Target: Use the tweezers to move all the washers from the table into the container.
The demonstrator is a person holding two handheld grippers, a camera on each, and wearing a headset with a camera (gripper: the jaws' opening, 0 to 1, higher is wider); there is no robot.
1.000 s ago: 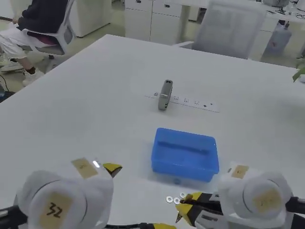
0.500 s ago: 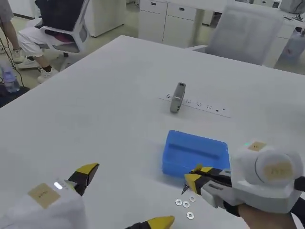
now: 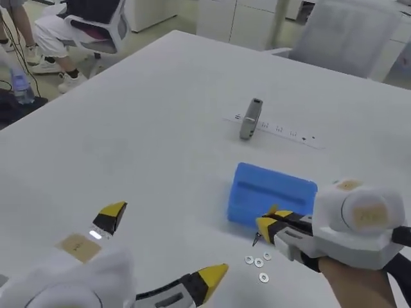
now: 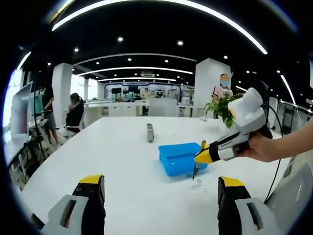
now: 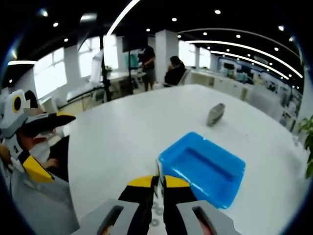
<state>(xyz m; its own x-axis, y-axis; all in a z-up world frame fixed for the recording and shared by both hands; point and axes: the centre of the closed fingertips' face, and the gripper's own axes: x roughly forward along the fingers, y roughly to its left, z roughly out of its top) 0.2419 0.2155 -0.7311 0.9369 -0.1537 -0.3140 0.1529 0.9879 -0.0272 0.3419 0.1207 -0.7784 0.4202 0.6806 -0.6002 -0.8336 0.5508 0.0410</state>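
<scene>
**Tweezers held over the washers beside the blue container**

The right hand-held gripper (image 3: 266, 222) has its yellow-tipped jaws pressed together on a pair of tweezers (image 3: 256, 239). The tweezers point down and away from the jaws toward the worktop (image 3: 148, 128). In the right gripper view, the same hand-held gripper (image 5: 158, 182) shows its jaws nearly meeting, with the thin tweezers (image 5: 157, 170) pinched between them. A person's hand (image 3: 350, 285) grips its white body.

Four washers (image 3: 259, 262) lie loose on the worktop, clustered just beside the near wall of the blue container (image 3: 273, 187) and outside it. The tweezers' tip is close to this cluster, on the side nearer the container. Whether it touches the surface cannot be told.

The left hand-held gripper (image 3: 160, 247) is low and to the left, well apart from the washers, with its jaws spread wide and nothing between them. The left gripper view looks between those jaws (image 4: 161, 196) across the worktop to the container (image 4: 178, 156), the washers (image 4: 196, 186) and the right hand-held gripper (image 4: 209, 154) with its tweezers (image 4: 195, 169).

Beyond the container, a grey block (image 3: 252, 119) stands upright at one end of a power strip (image 3: 286, 132).
</scene>
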